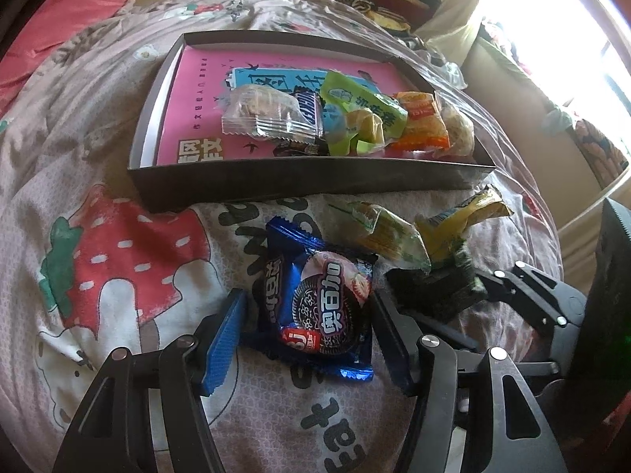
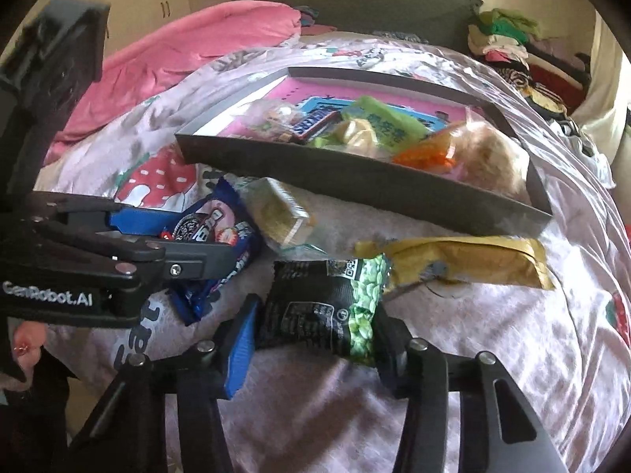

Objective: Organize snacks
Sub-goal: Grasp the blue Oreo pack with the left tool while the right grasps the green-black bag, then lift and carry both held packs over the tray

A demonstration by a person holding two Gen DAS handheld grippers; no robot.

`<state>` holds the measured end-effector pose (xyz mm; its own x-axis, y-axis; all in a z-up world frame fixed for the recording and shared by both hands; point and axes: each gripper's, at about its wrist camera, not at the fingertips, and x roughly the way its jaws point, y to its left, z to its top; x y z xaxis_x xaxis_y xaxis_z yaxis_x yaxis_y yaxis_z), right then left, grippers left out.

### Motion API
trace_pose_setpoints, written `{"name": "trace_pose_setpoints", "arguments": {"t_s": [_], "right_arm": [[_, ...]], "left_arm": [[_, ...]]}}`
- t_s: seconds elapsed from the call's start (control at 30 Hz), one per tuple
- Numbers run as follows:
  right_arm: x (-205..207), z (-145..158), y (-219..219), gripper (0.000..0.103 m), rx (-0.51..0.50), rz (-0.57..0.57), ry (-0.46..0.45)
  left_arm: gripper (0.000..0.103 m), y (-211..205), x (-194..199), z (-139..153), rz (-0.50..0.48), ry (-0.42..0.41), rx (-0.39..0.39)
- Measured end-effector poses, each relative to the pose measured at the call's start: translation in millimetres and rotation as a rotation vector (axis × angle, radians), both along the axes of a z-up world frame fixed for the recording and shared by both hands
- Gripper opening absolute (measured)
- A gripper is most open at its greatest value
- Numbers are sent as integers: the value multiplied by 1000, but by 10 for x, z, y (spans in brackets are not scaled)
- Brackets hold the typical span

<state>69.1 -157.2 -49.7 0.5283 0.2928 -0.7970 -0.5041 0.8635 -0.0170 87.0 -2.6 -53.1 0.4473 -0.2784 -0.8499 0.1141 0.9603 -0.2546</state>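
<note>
Step in hand: picking loose snacks off the bedspread [image 1: 118, 149] for the dark tray [image 1: 299, 181]. The left gripper [image 1: 305, 317] has its jaws set against both sides of the blue Oreo packet [image 1: 321, 307], apparently gripping it. The right gripper [image 2: 315, 325] is clamped on the black-and-green pea packet [image 2: 327, 307]. Next move calls for lifting each over the tray's near wall. Count on the bedspread: four packets, including one clear-wrapped biscuit [image 2: 282, 209] and one yellow wrapper [image 2: 469, 262]. The tray holds roughly seven; overlap prevents certainty.
</note>
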Motion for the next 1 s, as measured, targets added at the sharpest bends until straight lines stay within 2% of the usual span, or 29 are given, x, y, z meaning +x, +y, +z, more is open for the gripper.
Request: {"name": "trace_pose_setpoints", "arguments": {"t_s": [0.2, 0.4, 0.47, 0.77, 1.0], "right_arm": [[-16, 111, -165, 47, 56, -34, 8], [-34, 307, -338, 47, 147, -68, -44], [-41, 374, -369, 47, 171, -72, -70], [-5, 480, -428, 47, 227, -80, -102], [31, 540, -509, 47, 253, -99, -125]], "left_arm": [[65, -92, 14, -26, -4, -10, 42], [60, -130, 12, -38, 1, -14, 66], [55, -132, 9, -25, 6, -16, 59], [54, 72, -99, 183, 58, -38, -8], [54, 278, -108, 415, 122, -91, -17]]}}
